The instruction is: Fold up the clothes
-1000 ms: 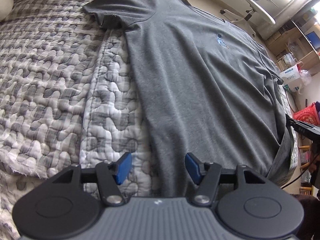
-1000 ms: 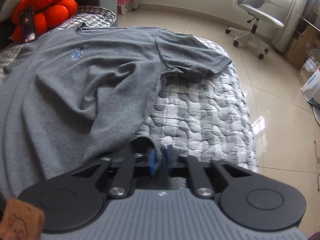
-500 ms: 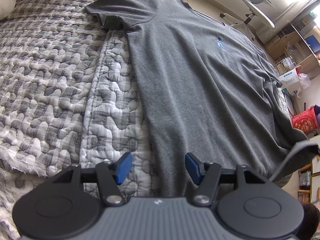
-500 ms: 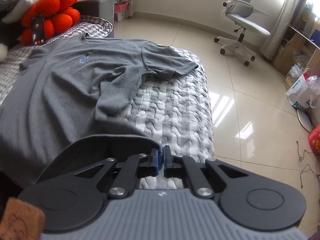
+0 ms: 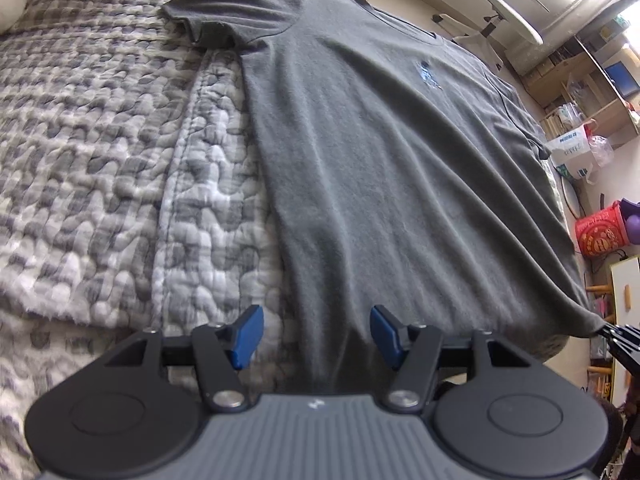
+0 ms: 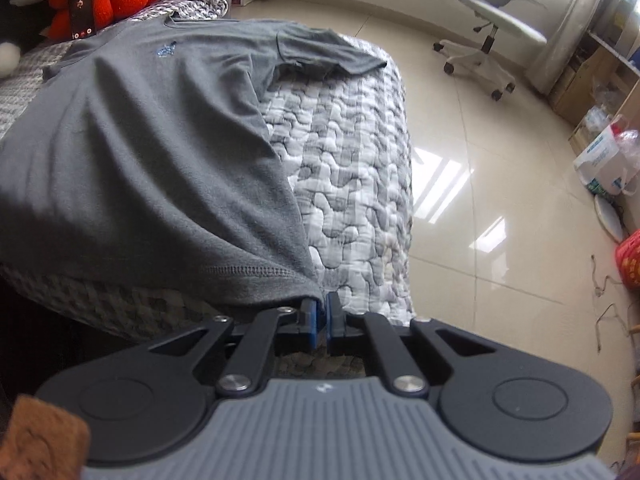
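Grey T-shirt (image 5: 380,168) spread flat on quilted bed (image 5: 100,152); left hand-held gripper (image 5: 316,338) gaping over the hem, holding nothing; right hand-held gripper (image 6: 322,316), right view only, pinching the hem corner; office chair (image 6: 492,28) beyond.

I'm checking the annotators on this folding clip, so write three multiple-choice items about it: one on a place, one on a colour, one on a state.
1. The t-shirt lies on:
A. a quilted bed cover
B. the floor
C. a chair

2. The small logo on its chest is:
A. red
B. blue
C. white

3. The right claw is:
A. wide open above the shirt
B. shut on nothing
C. shut on the shirt's hem corner

Answers:
1 A, the shirt is spread flat over the grey and white quilt.
2 B, the logo shows blue on the grey cloth.
3 C, the hem corner runs in between its closed pads, while the left claw stands open.
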`<state>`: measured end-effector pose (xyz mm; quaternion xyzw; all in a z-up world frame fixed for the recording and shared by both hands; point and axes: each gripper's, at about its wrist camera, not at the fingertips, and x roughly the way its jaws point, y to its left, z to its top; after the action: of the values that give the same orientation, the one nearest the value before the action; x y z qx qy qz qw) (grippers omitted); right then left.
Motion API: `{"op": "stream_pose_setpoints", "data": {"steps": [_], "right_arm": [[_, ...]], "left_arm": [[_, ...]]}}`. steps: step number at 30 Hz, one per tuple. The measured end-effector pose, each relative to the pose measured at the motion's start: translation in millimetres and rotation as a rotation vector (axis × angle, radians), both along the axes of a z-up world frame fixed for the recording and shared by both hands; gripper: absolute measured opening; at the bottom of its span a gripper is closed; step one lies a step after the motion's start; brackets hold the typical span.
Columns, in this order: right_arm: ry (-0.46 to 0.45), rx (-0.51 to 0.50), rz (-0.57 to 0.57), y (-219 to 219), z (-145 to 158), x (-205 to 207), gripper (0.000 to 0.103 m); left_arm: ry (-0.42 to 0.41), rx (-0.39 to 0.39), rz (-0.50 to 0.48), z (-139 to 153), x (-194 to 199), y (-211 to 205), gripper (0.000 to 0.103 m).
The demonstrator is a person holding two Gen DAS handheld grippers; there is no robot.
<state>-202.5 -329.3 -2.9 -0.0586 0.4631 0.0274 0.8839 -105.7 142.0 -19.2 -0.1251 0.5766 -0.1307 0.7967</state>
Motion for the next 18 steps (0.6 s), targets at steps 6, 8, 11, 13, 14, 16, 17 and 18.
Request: {"op": "stream_pose_setpoints", "data": {"steps": [6, 8, 11, 13, 14, 16, 17, 18], "right_arm": [[0.036, 0.095, -0.015, -19.2, -11.9, 6.3, 0.021], [0.033, 0.127, -0.024, -24.0, -10.9, 3.7, 0.032], [0.009, 0.160, -0.039, -28.2, -3.3, -5.7, 0.036], [0.003, 0.180, -0.050, -29.8, -0.4, -10.2, 0.036], [-0.002, 0.189, -0.055, -31.3, 0.9, -11.2, 0.036], [-0.012, 0.216, -0.070, -35.2, 3.5, -12.7, 0.037], [-0.016, 0.232, -0.080, -37.6, 4.7, -13.1, 0.037], [-0.018, 0.254, -0.092, -40.9, 5.4, -12.7, 0.037]], "left_arm": [[-0.048, -0.091, 0.053, 2.4, -35.4, 19.9, 0.060], [-0.077, -0.100, 0.049, -3.4, -50.4, 23.3, 0.060], [-0.124, -0.108, 0.024, -18.9, -70.6, 22.7, 0.060], [-0.166, -0.119, 0.008, -30.6, -81.6, 21.6, 0.060], [-0.179, -0.135, 0.008, -37.3, -85.4, 21.7, 0.060], [-0.203, -0.170, 0.009, -50.4, -91.3, 20.8, 0.060], [-0.214, -0.187, 0.008, -56.7, -93.0, 20.1, 0.060], [-0.227, -0.193, 0.009, -62.4, -93.3, 18.9, 0.060]]}}
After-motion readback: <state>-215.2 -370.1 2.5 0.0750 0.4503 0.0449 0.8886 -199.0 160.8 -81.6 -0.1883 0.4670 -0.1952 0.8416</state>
